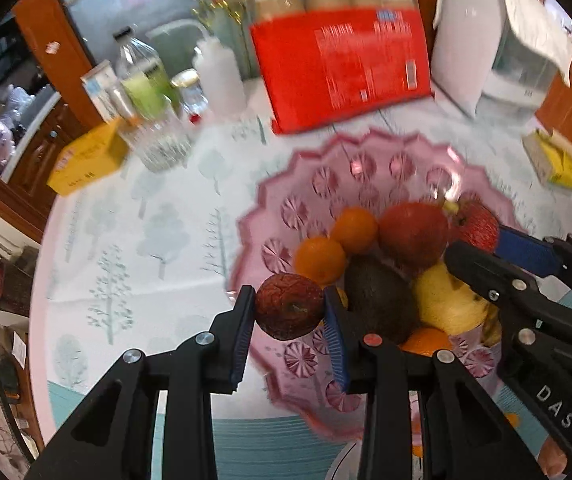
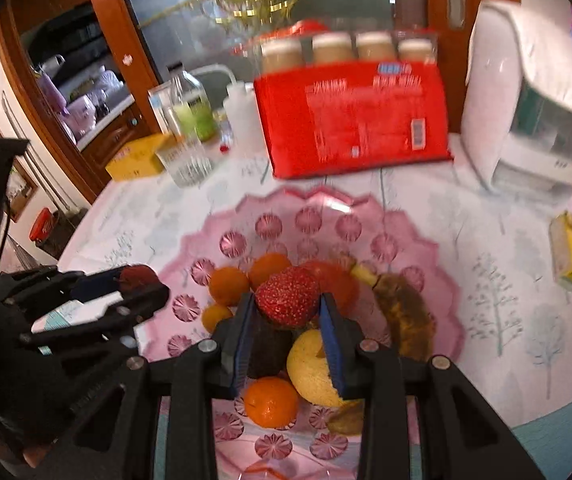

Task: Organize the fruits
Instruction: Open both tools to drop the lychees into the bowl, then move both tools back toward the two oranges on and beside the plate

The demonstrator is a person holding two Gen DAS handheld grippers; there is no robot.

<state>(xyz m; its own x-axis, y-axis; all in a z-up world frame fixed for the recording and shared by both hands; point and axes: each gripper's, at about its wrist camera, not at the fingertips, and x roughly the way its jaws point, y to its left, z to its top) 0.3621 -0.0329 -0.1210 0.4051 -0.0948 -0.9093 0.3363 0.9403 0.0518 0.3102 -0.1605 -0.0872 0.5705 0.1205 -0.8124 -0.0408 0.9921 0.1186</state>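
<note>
My left tongs [image 1: 289, 312] are clamping a wrinkled dark-red fruit [image 1: 289, 306] between both blue pads, closed down to the fruit's width. My right tongs [image 2: 286, 312] are gripping a strawberry [image 2: 288, 297] the same way, pads pressing on either side of it.

Both fruits are hanging over the pink scalloped bowl [image 2: 246, 208], which is sitting on the table [image 1: 134, 216]. Beyond and below my left tongs, the bowl is holding two oranges [image 1: 320, 259], a red apple [image 1: 413, 232], a dark avocado [image 1: 378, 300] and a yellow fruit [image 1: 444, 300]. To the right of my right tongs a browned banana [image 2: 406, 312] is lying along the bowl's side.

Step in hand, as I judge it: I am delivering the two held fruits to the bowl. The next move calls for lowering each fruit into a free gap among the pile, then parting the pads only once the fruit is resting, so it is not rolling off the heap.

Both tongs are pointing steeply downward toward the bowl, close beside each other; my right tongs are showing at the right edge of the left view.
</note>
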